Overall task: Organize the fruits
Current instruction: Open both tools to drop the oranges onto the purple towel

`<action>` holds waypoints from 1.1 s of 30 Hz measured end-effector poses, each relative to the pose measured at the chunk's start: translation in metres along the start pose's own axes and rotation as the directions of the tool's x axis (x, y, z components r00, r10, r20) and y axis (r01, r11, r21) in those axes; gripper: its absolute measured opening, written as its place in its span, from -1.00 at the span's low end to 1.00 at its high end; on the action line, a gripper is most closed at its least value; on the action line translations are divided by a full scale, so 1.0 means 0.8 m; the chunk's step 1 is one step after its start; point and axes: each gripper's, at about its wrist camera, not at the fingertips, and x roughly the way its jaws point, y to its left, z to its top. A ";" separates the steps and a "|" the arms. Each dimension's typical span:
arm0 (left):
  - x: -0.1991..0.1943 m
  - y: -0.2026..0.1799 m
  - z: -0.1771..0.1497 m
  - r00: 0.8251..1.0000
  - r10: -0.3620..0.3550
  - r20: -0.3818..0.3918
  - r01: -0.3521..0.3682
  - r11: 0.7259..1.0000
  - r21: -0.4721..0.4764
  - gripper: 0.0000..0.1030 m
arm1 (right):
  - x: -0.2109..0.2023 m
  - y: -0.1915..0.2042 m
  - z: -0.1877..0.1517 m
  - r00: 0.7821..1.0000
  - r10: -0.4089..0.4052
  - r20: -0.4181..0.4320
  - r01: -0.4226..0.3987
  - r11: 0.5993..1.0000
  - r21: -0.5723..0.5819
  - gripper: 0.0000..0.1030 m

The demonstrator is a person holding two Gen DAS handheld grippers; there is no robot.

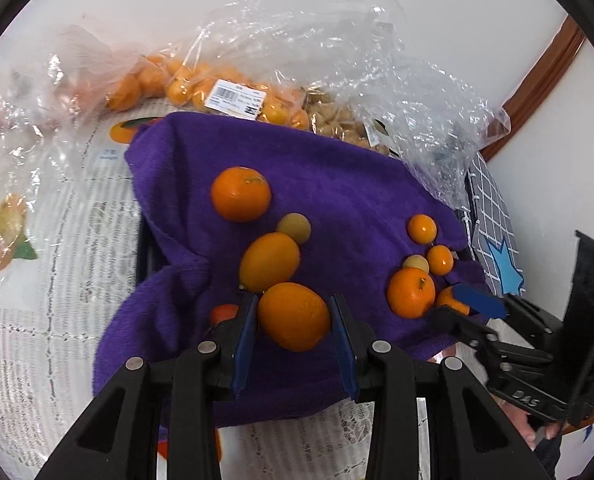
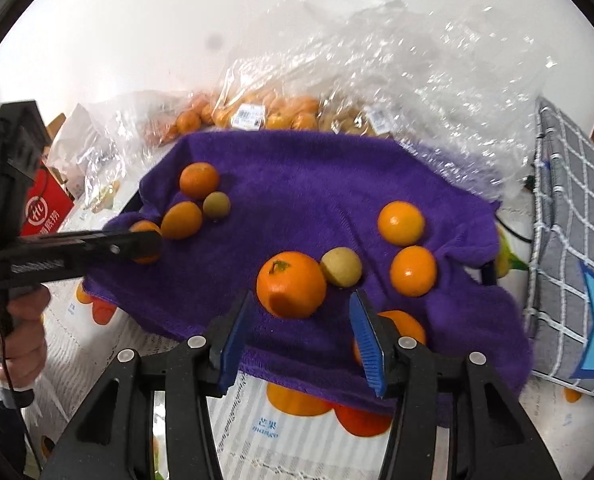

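Right claw over half-hidden orange (blurry)

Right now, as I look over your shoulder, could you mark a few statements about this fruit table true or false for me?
1. The loose fruits lie on a purple towel. True.
2. The left gripper grips a smooth orange fruit. True.
3. The right gripper is clamped on a banana. False: it is open and grips nothing; a stemmed orange lies at its tips.
4. The plastic bag behind the towel is empty. False: it holds small oranges.
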 end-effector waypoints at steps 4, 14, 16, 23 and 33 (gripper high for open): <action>0.010 -0.010 -0.001 1.000 0.020 -0.018 -0.020 1.000 0.015 -0.33 | -0.017 -0.005 -0.001 1.000 -0.014 0.028 0.014 1.000 0.008 -0.04; 0.028 -0.018 -0.003 0.994 0.109 -0.019 -0.108 0.994 0.025 -0.33 | -0.029 -0.024 -0.013 0.999 -0.033 0.029 0.031 0.997 0.066 -0.04; 0.027 -0.017 -0.004 0.994 0.112 -0.011 -0.112 0.993 0.024 -0.33 | -0.029 -0.028 -0.015 0.999 -0.038 0.027 0.035 0.996 0.081 -0.04; 0.029 -0.021 -0.006 0.991 0.134 -0.004 -0.133 0.990 0.039 -0.32 | -0.027 -0.029 -0.018 0.999 -0.041 0.022 0.039 0.994 0.102 -0.04; 0.031 -0.026 -0.008 0.986 0.163 0.018 -0.164 0.985 0.057 -0.32 | -0.019 -0.029 -0.021 0.999 -0.052 0.010 0.050 0.994 0.095 -0.04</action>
